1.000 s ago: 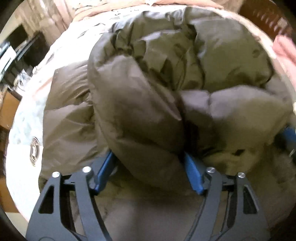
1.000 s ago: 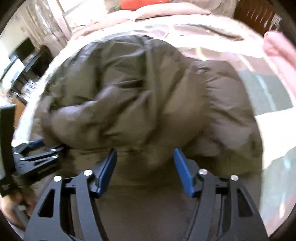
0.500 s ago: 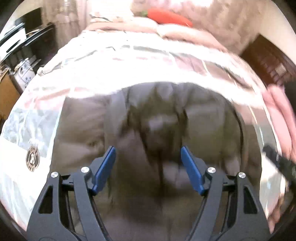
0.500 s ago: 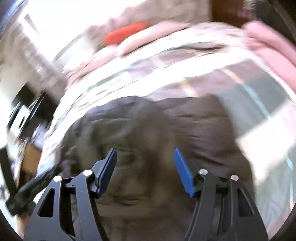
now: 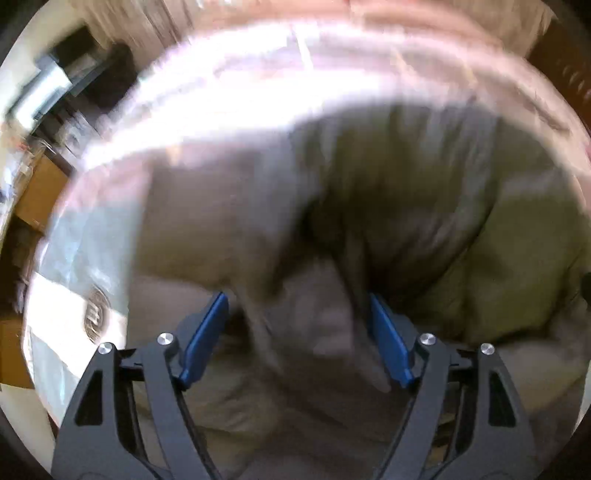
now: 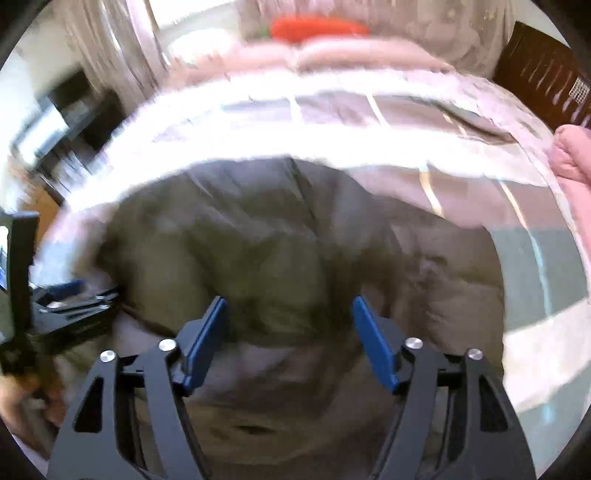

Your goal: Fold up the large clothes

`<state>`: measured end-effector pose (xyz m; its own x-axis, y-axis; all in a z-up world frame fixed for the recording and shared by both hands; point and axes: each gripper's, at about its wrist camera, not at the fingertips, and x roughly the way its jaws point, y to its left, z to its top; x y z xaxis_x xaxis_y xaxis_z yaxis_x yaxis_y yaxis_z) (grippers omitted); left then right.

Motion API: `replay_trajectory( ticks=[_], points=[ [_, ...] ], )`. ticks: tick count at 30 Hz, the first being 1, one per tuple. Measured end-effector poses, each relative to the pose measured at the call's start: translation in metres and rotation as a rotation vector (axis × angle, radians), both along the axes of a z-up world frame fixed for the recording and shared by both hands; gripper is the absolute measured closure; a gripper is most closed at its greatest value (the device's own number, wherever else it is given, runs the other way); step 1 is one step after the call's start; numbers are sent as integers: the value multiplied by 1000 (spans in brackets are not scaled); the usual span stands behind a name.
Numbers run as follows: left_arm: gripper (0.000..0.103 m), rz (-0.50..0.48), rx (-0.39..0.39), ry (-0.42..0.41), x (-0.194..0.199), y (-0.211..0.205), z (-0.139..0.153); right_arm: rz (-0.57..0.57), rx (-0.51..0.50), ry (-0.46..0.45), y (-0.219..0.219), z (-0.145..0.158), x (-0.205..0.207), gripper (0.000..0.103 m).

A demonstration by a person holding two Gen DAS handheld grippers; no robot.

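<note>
A large olive-brown puffer jacket (image 5: 388,206) lies bunched on the bed and fills most of both views; it also shows in the right wrist view (image 6: 280,236). My left gripper (image 5: 297,325) is open over the jacket's near part, with a fold of fabric rising between its blue fingers. My right gripper (image 6: 288,325) is open just above the jacket's near edge, holding nothing. The left gripper also shows at the left edge of the right wrist view (image 6: 70,299). Both views are blurred by motion.
The bed cover (image 6: 535,266) is pale with stripes and a round logo (image 5: 96,314). Pink bedding (image 6: 572,162) lies at the right, a red item (image 6: 314,26) at the back. Dark furniture (image 5: 92,74) and a wooden cabinet (image 5: 40,192) stand at the left.
Both grippers rose away from the jacket half a second ago and have come back down close over it. Both have stayed open.
</note>
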<state>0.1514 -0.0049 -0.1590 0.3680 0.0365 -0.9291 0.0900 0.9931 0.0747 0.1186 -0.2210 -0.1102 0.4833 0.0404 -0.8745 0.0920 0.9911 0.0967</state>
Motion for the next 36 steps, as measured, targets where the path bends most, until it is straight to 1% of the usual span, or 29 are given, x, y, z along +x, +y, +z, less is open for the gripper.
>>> replay_trajectory(
  ticks=[1, 2, 3, 4, 5, 6, 7, 8, 10, 11, 13, 14, 16, 17, 19, 20, 23, 24, 25, 26, 27, 28, 29, 30, 31, 33, 34, 35, 36],
  points=[
    [33, 6, -67, 20, 0, 6, -3, -9, 30, 75, -6, -16, 0, 32],
    [33, -8, -109, 22, -6, 12, 5, -42, 99, 91, -16, -20, -8, 32],
    [29, -44, -112, 12, -11, 18, 15, -59, 161, 80, -24, -16, -16, 32],
    [13, -79, -103, -2, -19, 24, 27, -74, 223, 63, -38, -6, -33, 32],
    [6, -115, -94, -12, -31, 36, 39, -90, 227, 57, -48, 2, -48, 28],
    [2, -137, -103, -5, -41, 50, 46, -107, 205, 59, -55, 9, -61, 17],
    [2, -147, -121, 19, -52, 65, 52, -129, 171, 65, -65, 14, -80, 13],
    [3, -134, -145, 65, -65, 87, 55, -149, 149, 74, -73, 13, -96, 11],
    [3, -69, -165, 111, -92, 130, 54, -245, 109, 134, -92, 3, -148, 11],
    [2, -36, -169, 112, -102, 150, 50, -302, 118, 168, -101, -6, -170, 11],
    [2, 62, -159, 140, -128, 189, 39, -423, 213, 248, -120, -28, -214, 11],
    [2, 97, -162, 162, -145, 197, 31, -464, 265, 301, -126, -41, -233, 11],
    [2, 159, -175, 235, -164, 220, 10, -507, 294, 354, -130, -58, -260, 11],
    [2, 190, -204, 296, -176, 232, -7, -519, 334, 376, -130, -68, -269, 11],
    [2, 222, -285, 393, -187, 242, -34, -485, 427, 429, -125, -86, -272, 11],
    [2, 225, -305, 418, -190, 243, -42, -466, 452, 461, -121, -95, -271, 11],
    [3, 189, -326, 440, -194, 235, -53, -440, 443, 499, -109, -105, -267, 8],
    [15, 180, -333, 433, -194, 233, -52, -432, 436, 501, -105, -104, -265, 9],
    [47, 178, -360, 427, -196, 232, -52, -429, 428, 493, -103, -102, -265, 14],
    [62, 176, -433, 437, -196, 230, -51, -423, 422, 481, -102, -98, -264, 33],
    [78, 179, -472, 443, -196, 230, -51, -415, 456, 464, -99, -97, -259, 56],
    [87, 178, -493, 443, -196, 230, -48, -406, 512, 449, -99, -95, -259, 66],
    [89, 179, -508, 444, -197, 230, -47, -395, 530, 441, -98, -92, -259, 76],
    [92, 179, -523, 444, -197, 230, -46, -387, 537, 432, -97, -89, -259, 82],
    [94, 179, -549, 441, -196, 231, -44, -385, 566, 414, -98, -85, -259, 85],
    [95, 186, -681, 400, -185, 245, -38, -381, 683, 350, -105, -70, -261, 89],
    [95, 176, -770, 363, -182, 250, -27, -369, 741, 309, -109, -60, -259, 89],
    [95, 158, -836, 329, -180, 253, -17, -338, 806, 250, -112, -43, -256, 90],
    [95, 134, -900, 289, -179, 254, -7, -313, 835, 210, -112, -30, -253, 90]
  ],
)
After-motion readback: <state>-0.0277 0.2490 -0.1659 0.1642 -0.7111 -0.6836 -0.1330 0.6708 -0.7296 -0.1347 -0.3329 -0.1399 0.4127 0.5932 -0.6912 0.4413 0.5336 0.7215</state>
